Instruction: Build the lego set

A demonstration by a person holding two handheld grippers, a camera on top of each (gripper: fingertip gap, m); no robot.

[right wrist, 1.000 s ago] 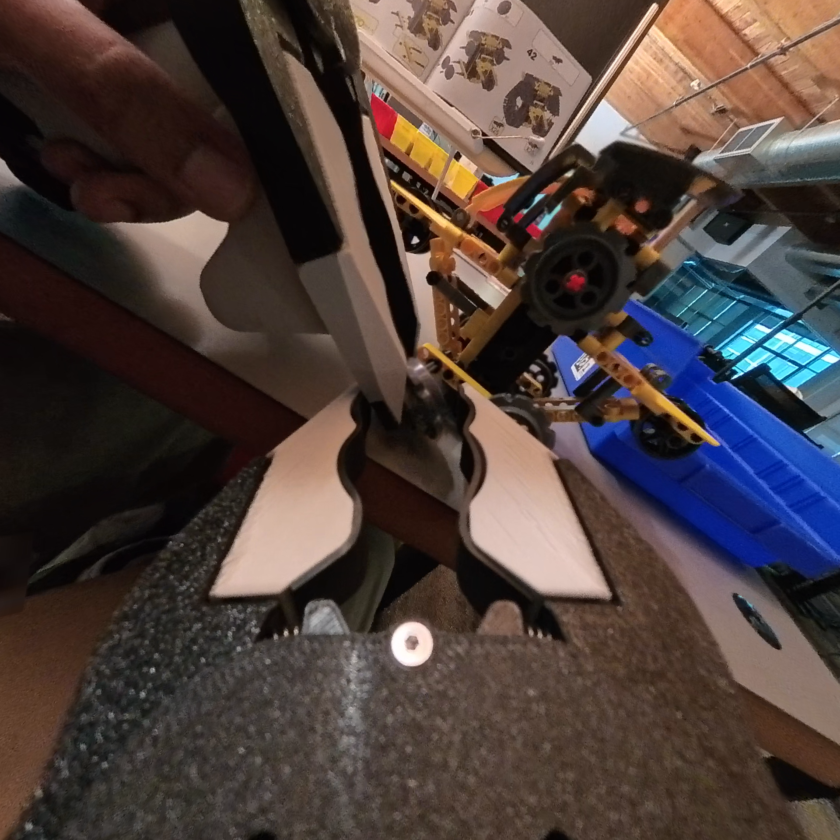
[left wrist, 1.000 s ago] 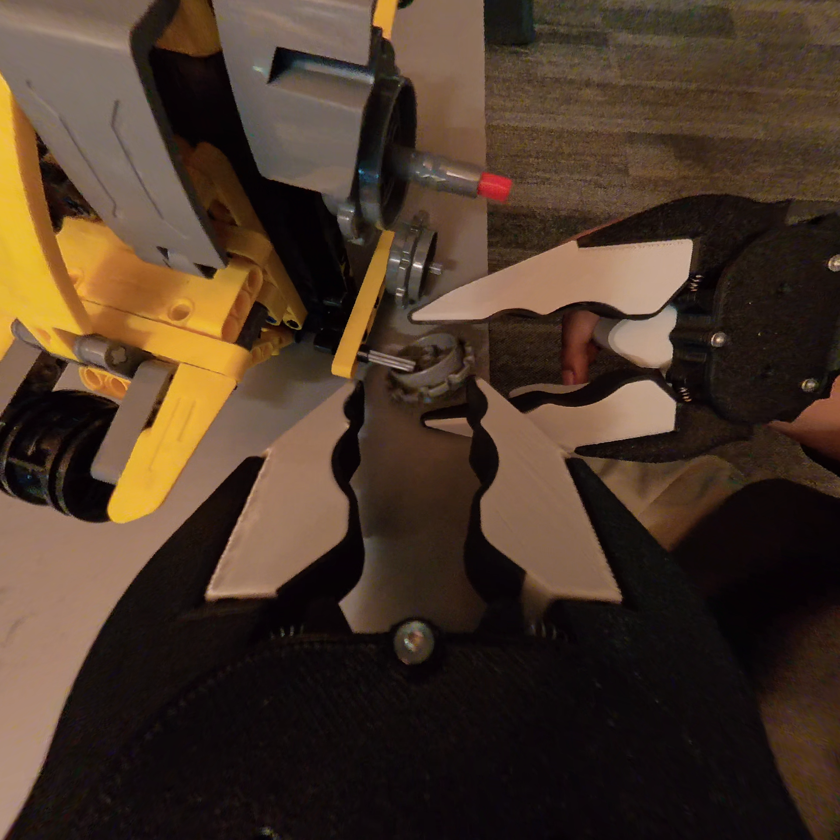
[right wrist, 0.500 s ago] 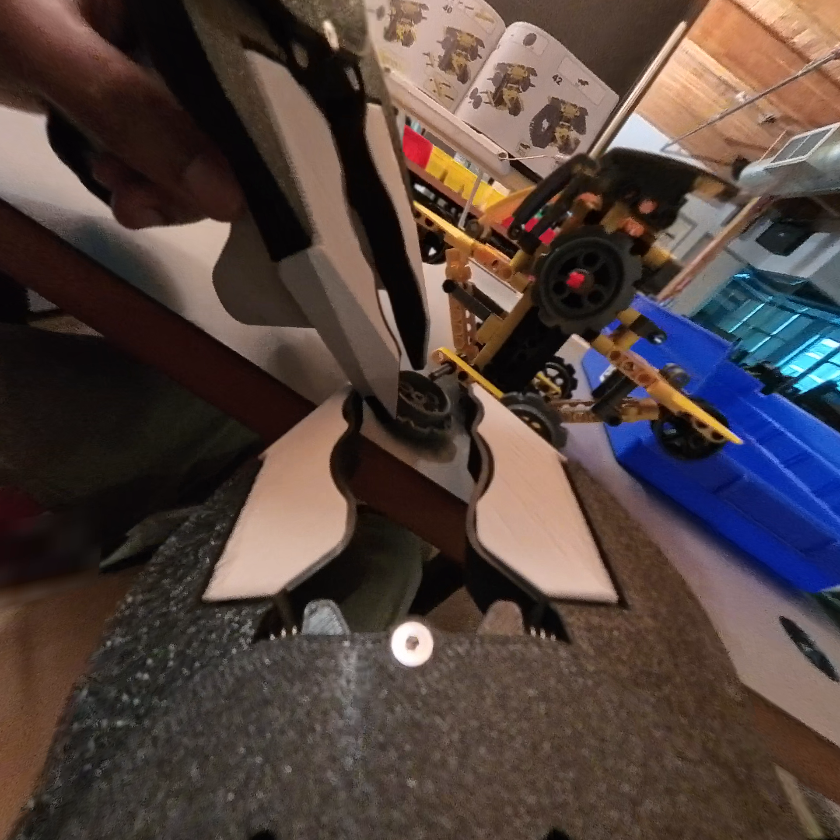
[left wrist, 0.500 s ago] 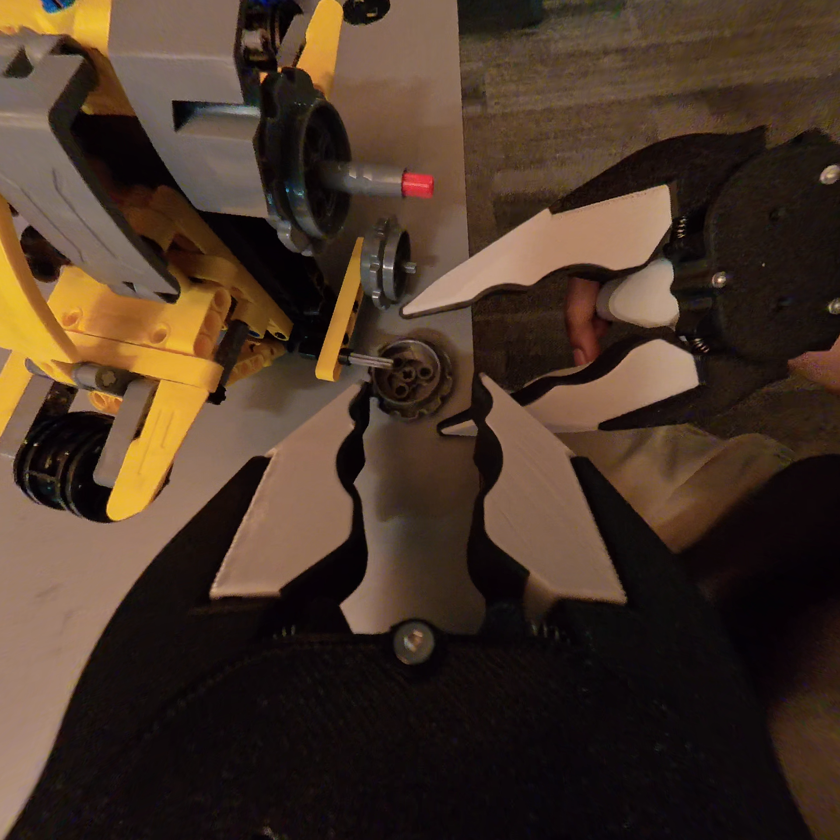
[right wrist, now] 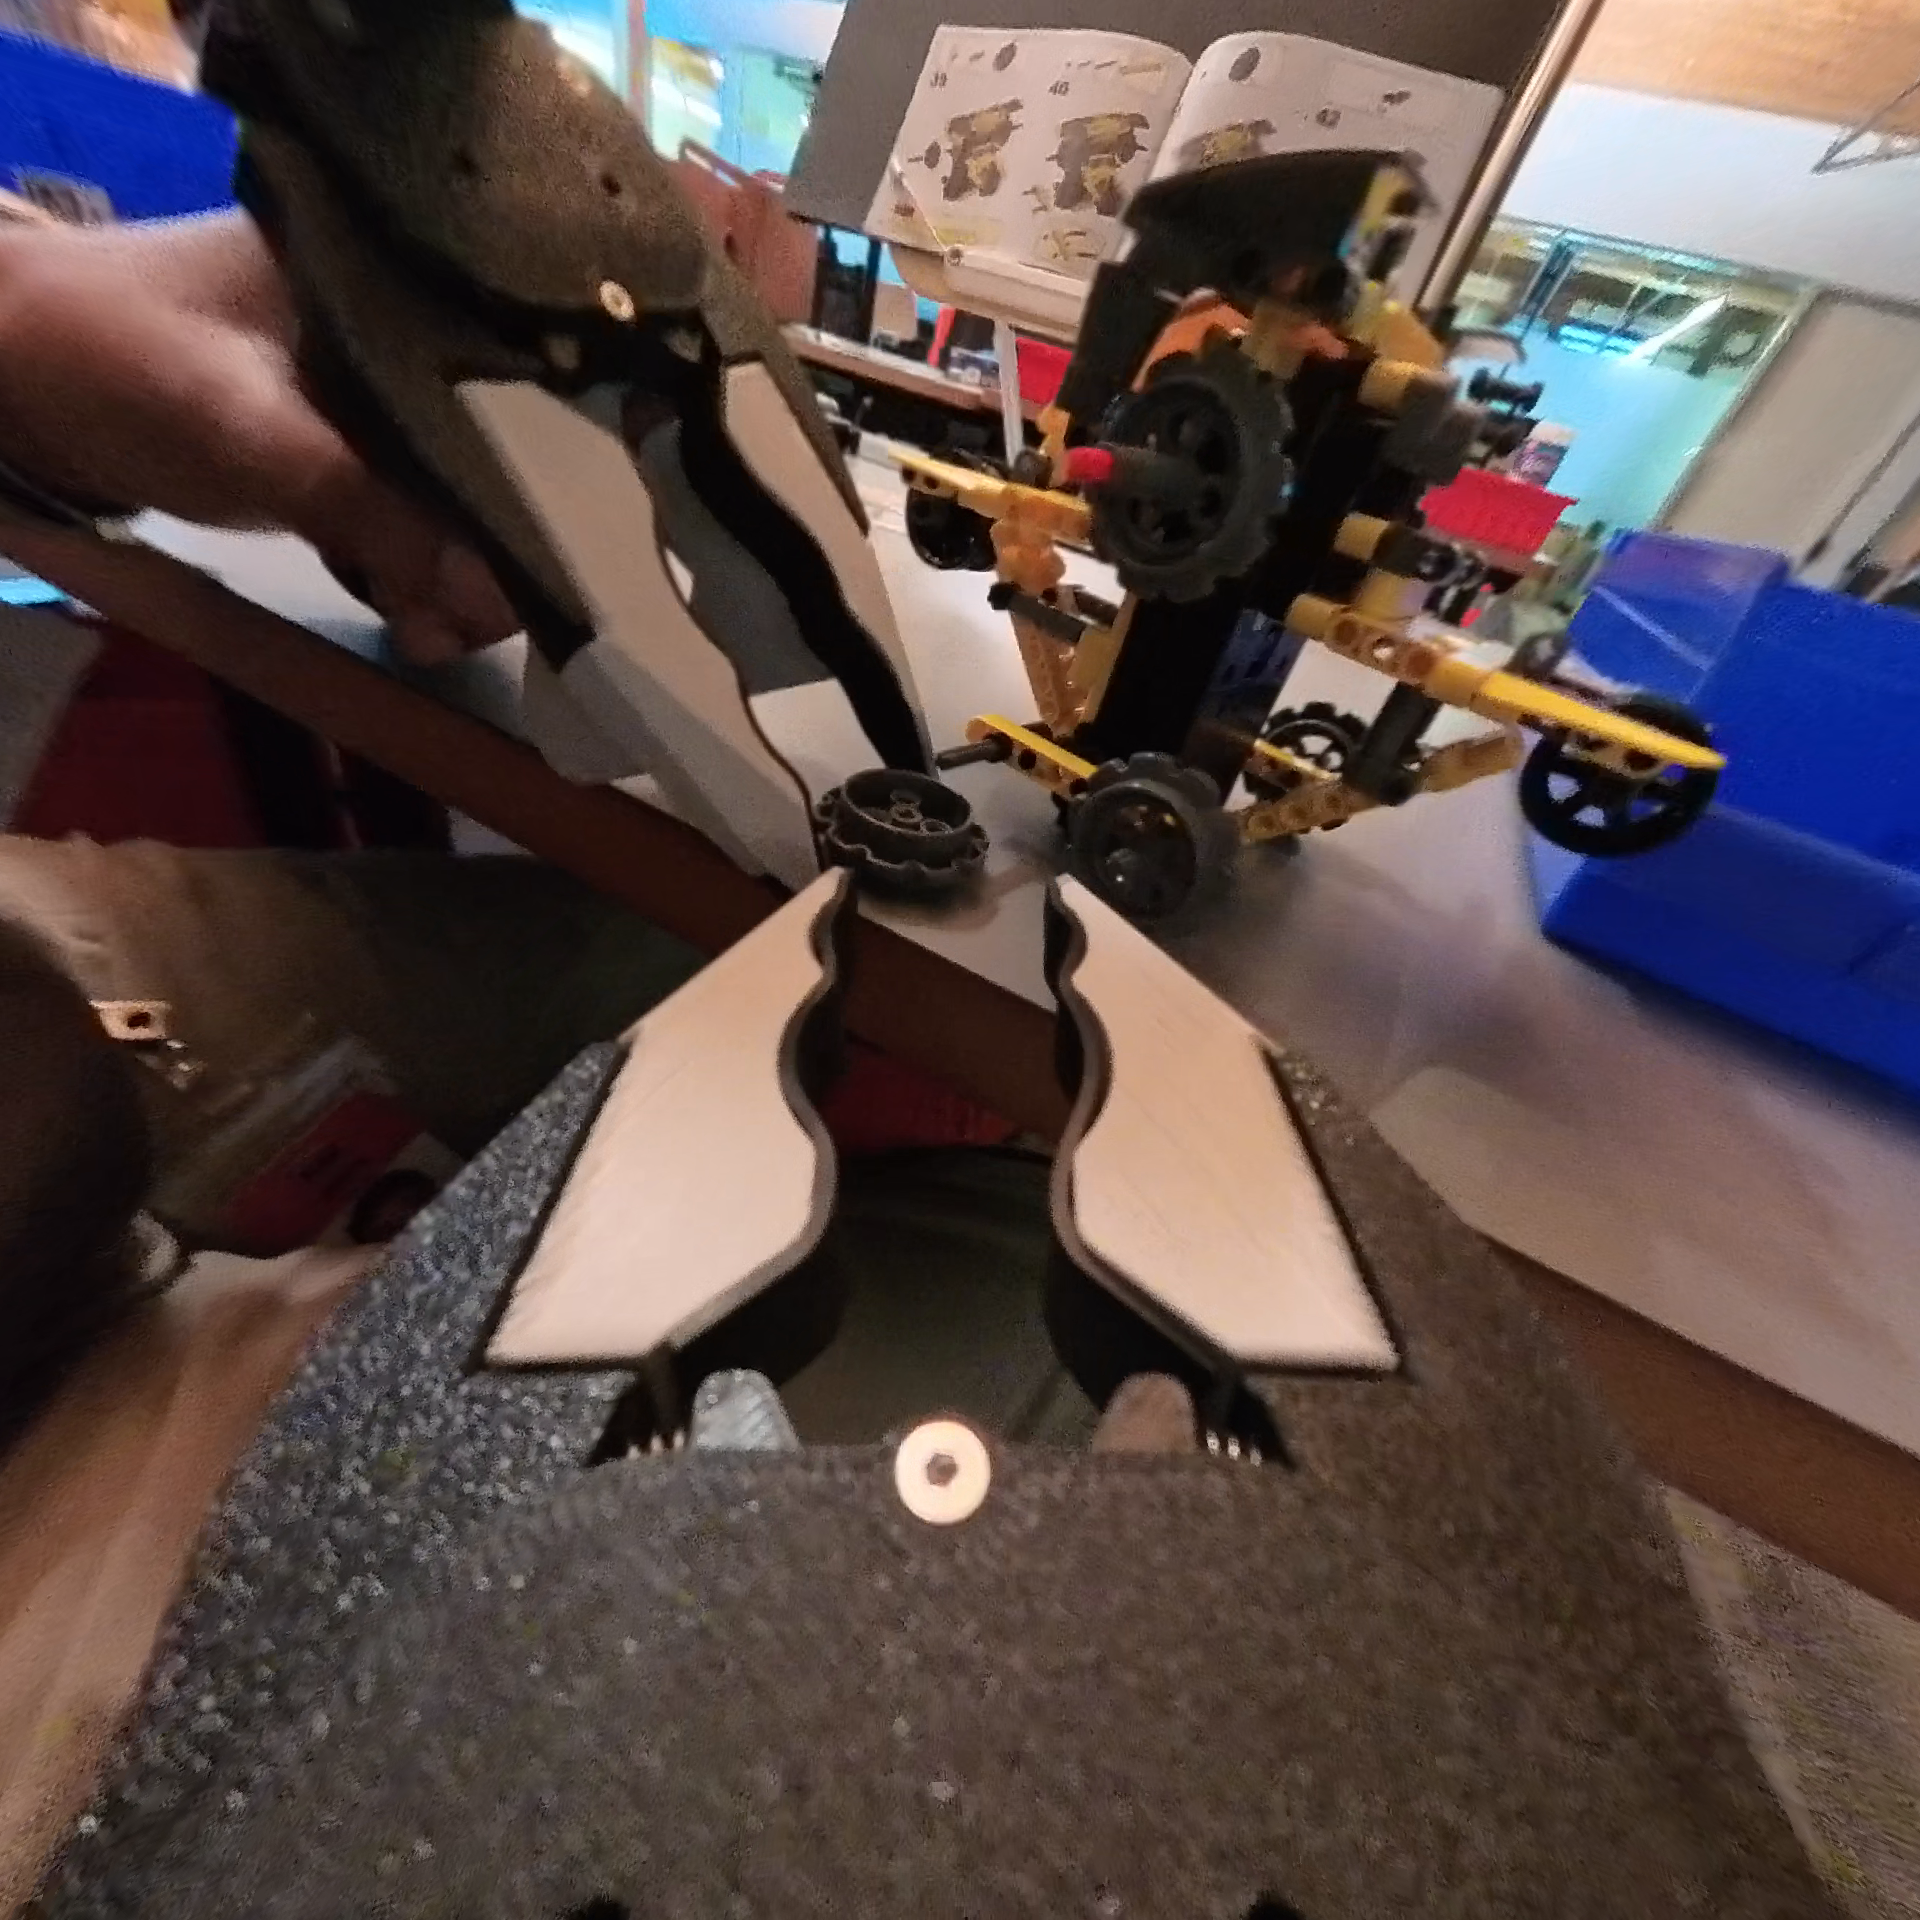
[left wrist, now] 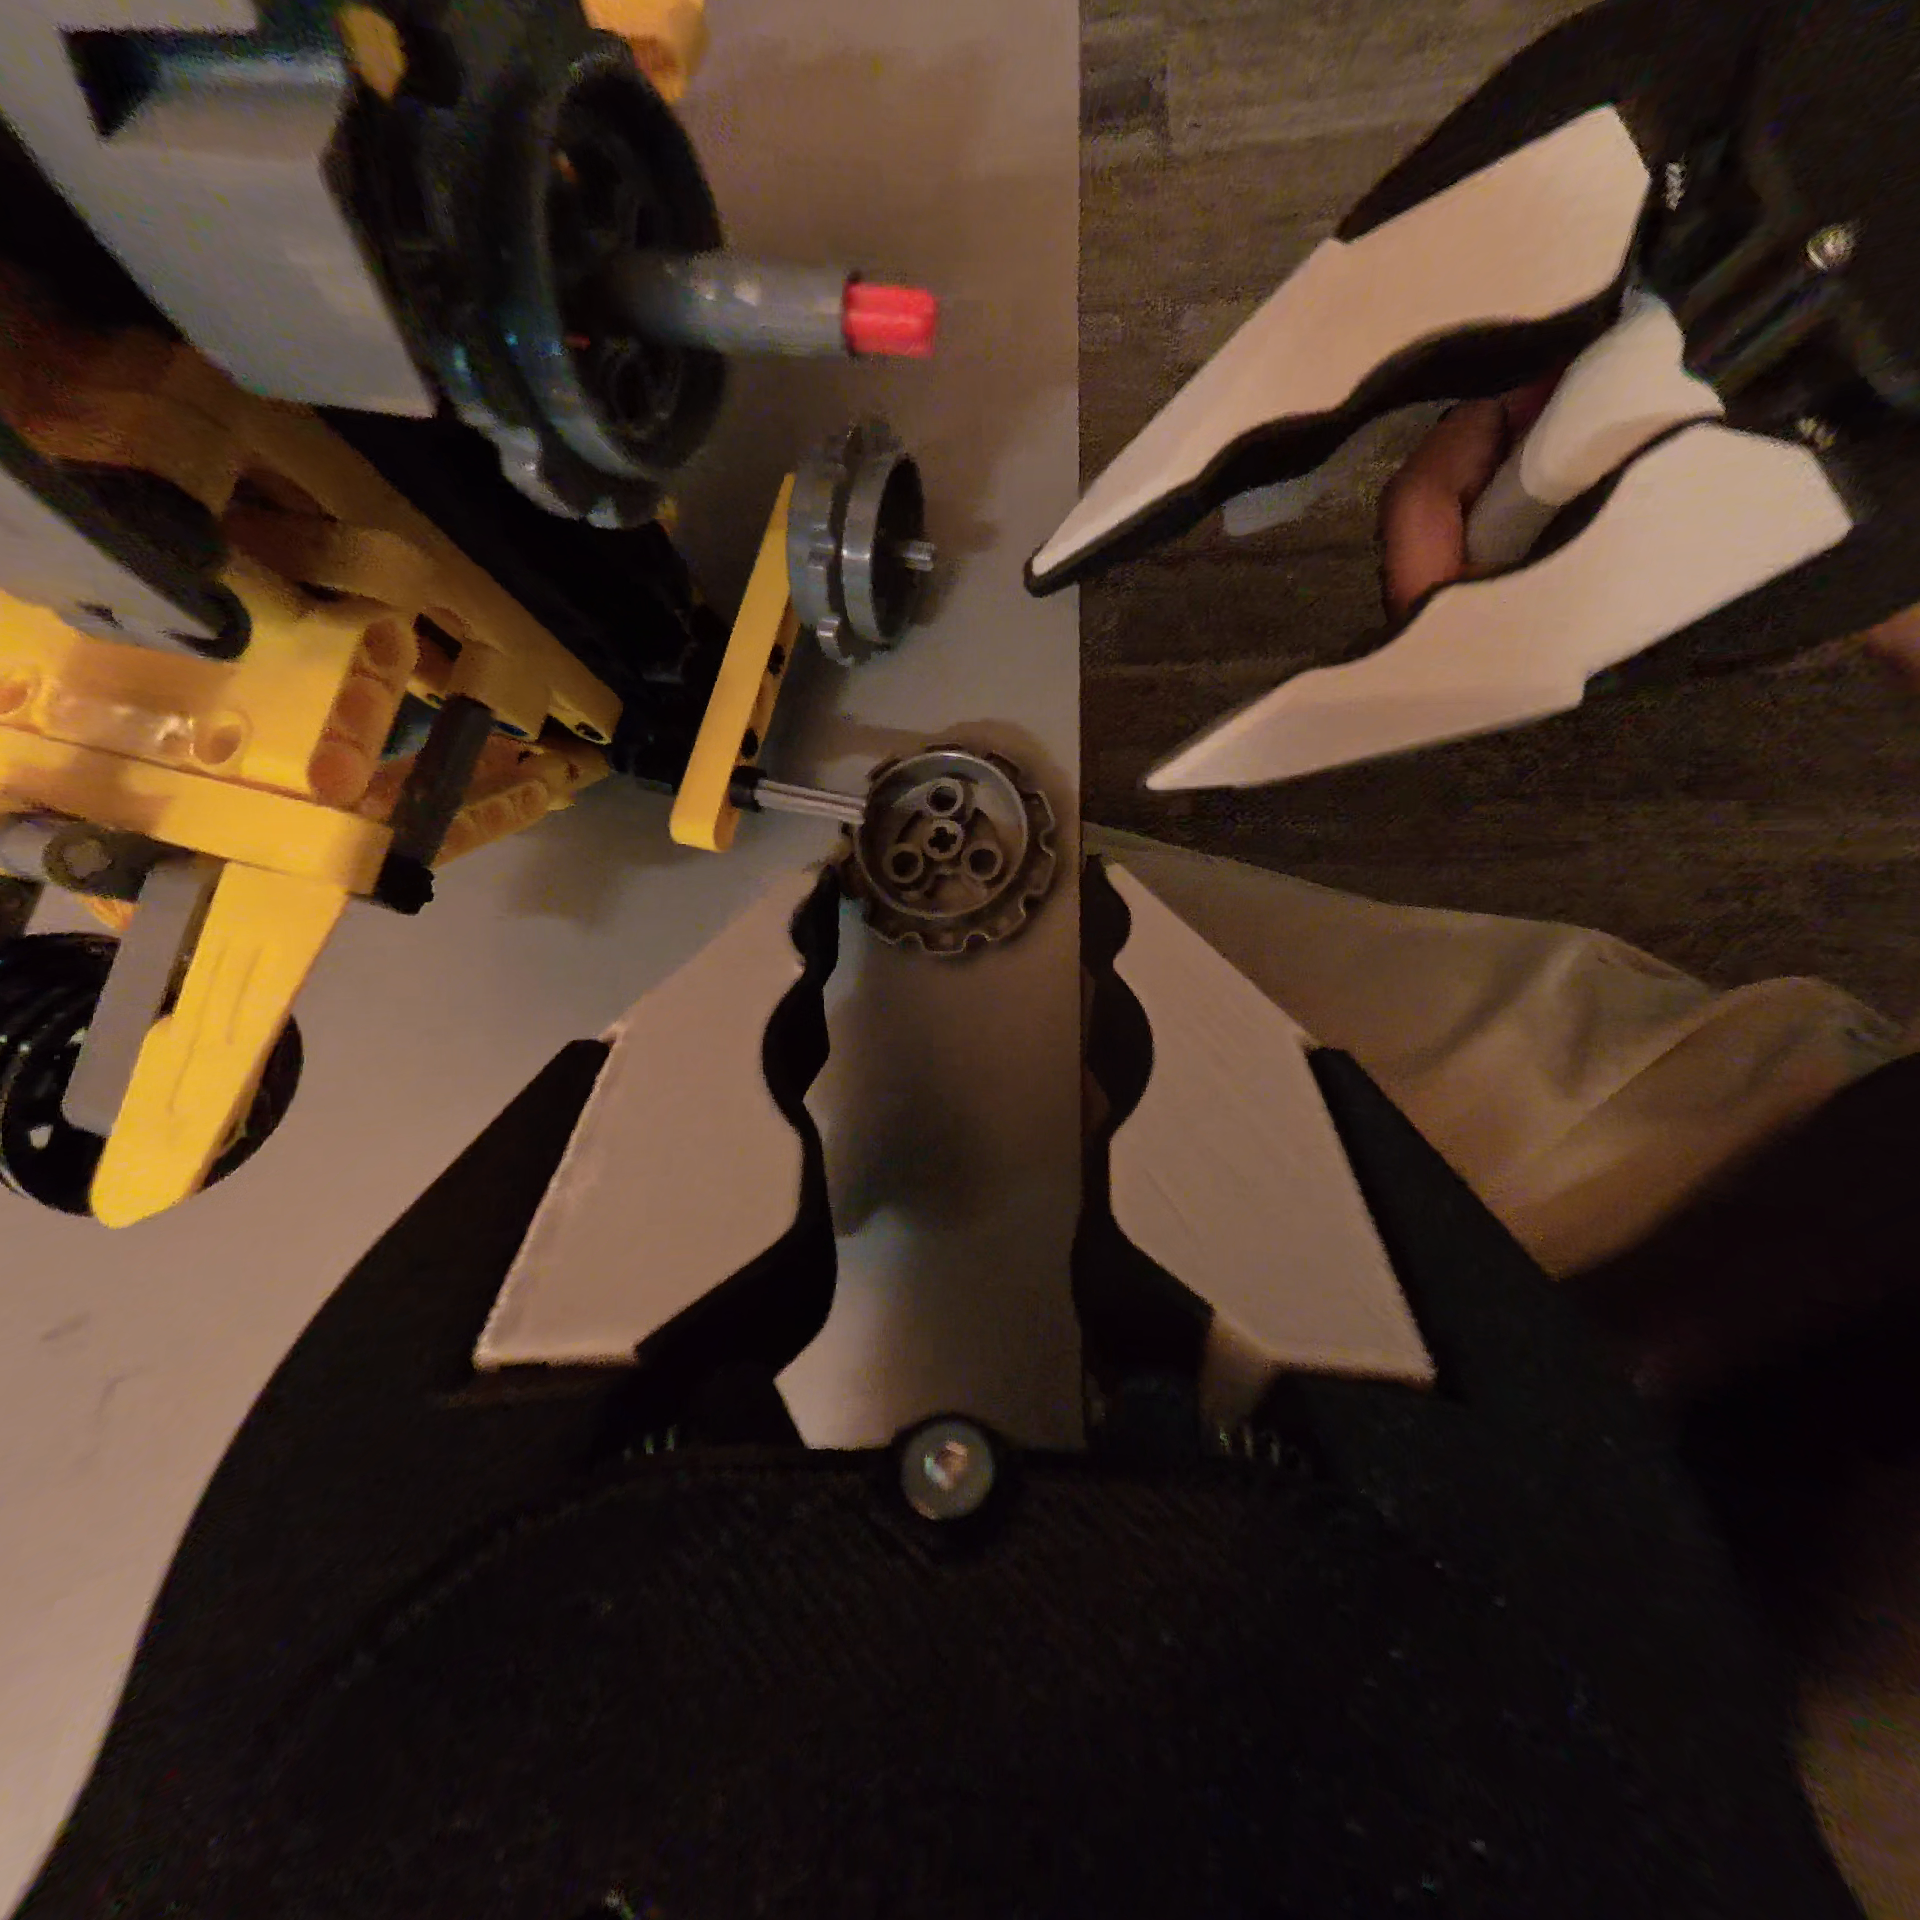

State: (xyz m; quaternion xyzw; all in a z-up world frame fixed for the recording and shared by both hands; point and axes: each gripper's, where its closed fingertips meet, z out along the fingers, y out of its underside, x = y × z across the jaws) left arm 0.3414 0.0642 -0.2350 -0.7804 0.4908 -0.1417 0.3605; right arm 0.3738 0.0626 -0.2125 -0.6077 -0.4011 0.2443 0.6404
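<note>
Left wrist view: the left gripper is being held over the edge of the grey tabletop, its fingers spread wide with nothing between them. A loose grey toothed wheel is lying flat on the tabletop just beyond the fingertips, close to the inner tip of the left finger and near the tabletop edge; contact cannot be confirmed. A thin axle is projecting from the yellow and black brick-built vehicle towards the wheel's rim. A second grey wheel is seen mounted on the vehicle beside a yellow beam. A grey shaft with a red tip is protruding from a larger black wheel. The right gripper is being held off the tabletop edge over the carpeted floor, fingers parted and empty.

Right wrist view: the right gripper is being pointed at the tabletop edge, fingers wide apart and empty. The toothed wheel is lying just beyond the fingertips, nearer the left one, apart from both. The left gripper is being lowered from above, its tip just beside the wheel. The vehicle is standing behind, with a blue bin to its right and an open instruction booklet further back.
</note>
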